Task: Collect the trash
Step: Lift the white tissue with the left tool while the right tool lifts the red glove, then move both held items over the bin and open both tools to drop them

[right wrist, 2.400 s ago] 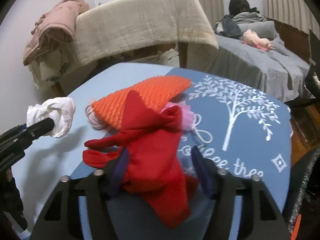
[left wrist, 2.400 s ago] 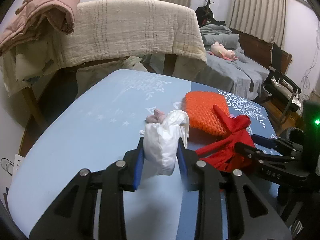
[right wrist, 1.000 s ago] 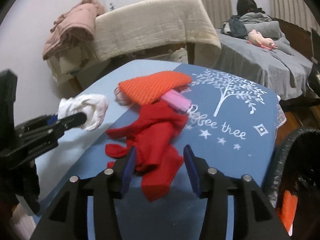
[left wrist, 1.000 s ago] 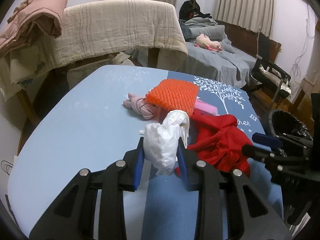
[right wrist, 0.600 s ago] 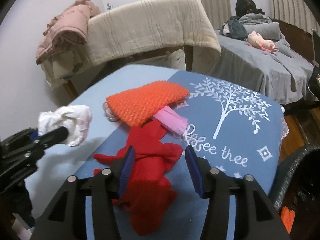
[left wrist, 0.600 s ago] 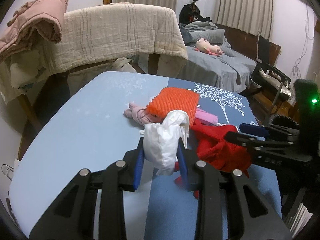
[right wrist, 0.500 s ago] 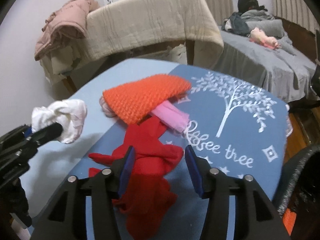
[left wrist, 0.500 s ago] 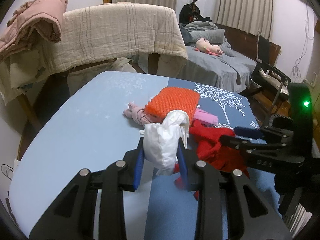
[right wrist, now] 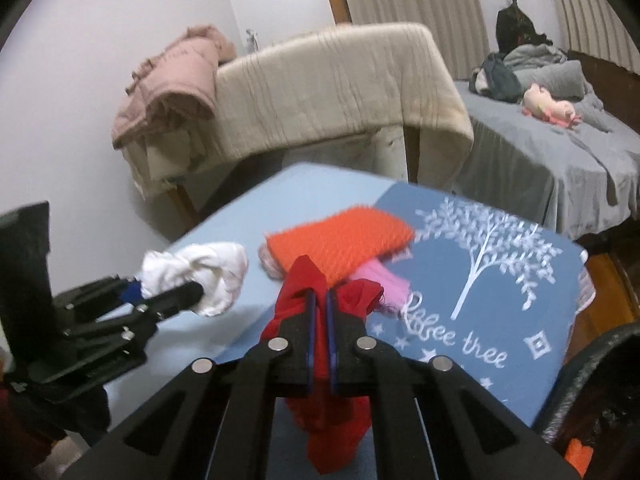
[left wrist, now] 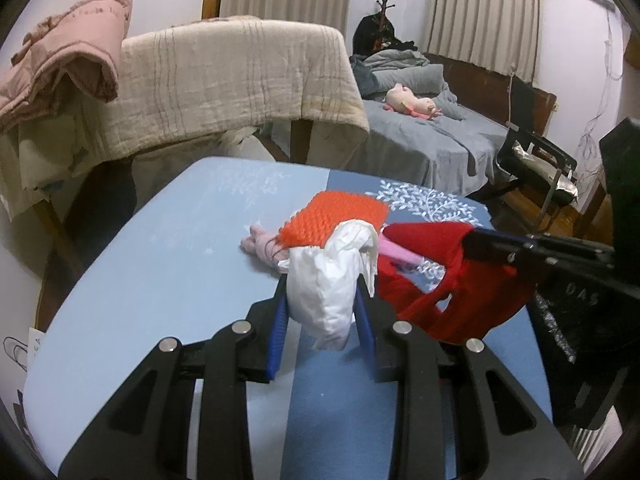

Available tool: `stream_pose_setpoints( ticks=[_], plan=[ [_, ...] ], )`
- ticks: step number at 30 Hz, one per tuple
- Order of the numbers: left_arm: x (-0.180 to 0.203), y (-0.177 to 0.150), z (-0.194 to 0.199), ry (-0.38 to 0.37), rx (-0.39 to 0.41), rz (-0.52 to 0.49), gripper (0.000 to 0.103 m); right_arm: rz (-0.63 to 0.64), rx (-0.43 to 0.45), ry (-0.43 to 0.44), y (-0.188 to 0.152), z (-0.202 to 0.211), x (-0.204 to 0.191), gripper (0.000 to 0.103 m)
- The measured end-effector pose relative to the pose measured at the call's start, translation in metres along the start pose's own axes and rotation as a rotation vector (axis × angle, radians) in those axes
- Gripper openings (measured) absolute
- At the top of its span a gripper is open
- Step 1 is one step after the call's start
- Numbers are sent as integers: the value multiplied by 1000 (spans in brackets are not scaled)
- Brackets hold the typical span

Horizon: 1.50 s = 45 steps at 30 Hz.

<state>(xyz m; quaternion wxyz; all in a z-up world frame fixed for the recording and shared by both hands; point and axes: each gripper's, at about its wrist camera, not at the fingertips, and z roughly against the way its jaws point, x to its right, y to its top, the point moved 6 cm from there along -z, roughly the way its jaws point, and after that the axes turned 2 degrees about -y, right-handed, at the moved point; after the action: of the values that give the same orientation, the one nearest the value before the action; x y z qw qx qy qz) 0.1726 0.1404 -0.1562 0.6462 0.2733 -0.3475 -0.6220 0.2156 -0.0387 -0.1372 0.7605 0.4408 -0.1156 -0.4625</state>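
Note:
My left gripper [left wrist: 322,304] is shut on a crumpled white tissue wad [left wrist: 332,276], held just above the blue table [left wrist: 160,264]. In the right wrist view the same white wad [right wrist: 204,272] shows at the left gripper's tip. My right gripper [right wrist: 319,300] is shut on a red cloth [right wrist: 320,420], which hangs off the table beneath it. In the left wrist view the red cloth [left wrist: 456,292] dangles from the right gripper [left wrist: 476,244]. Behind lie an orange knitted piece [right wrist: 344,240], a pink strip [right wrist: 384,280] and a pale pink bundle [left wrist: 260,244].
A black-lined bin [right wrist: 600,400] stands off the table's right edge, with something orange [right wrist: 580,454] inside. A chair draped in a beige blanket [left wrist: 240,80] stands behind the table, a pink jacket [left wrist: 60,68] to its left. A grey bed [left wrist: 432,136] lies at the back right.
My right gripper closed on the red cloth and lifted it off the table. The left gripper kept its hold on the white wad and stayed in place.

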Motion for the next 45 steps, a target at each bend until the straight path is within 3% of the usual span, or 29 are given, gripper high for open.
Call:
stream_pose_setpoints(
  ticks=[10, 21, 32, 45],
  plan=[
    [27, 24, 28, -23, 64, -26, 30, -16, 103, -41, 24, 55, 9, 5],
    [87, 39, 38, -115, 100, -79, 30, -45, 164, -131, 18, 114, 43, 5],
    [170, 34, 32, -228, 100, -149, 30, -119, 196, -269, -7, 173, 104, 5],
    [258, 14, 13, -359, 65, -224, 30, -220, 182, -447, -60, 230, 175, 5]
  ],
)
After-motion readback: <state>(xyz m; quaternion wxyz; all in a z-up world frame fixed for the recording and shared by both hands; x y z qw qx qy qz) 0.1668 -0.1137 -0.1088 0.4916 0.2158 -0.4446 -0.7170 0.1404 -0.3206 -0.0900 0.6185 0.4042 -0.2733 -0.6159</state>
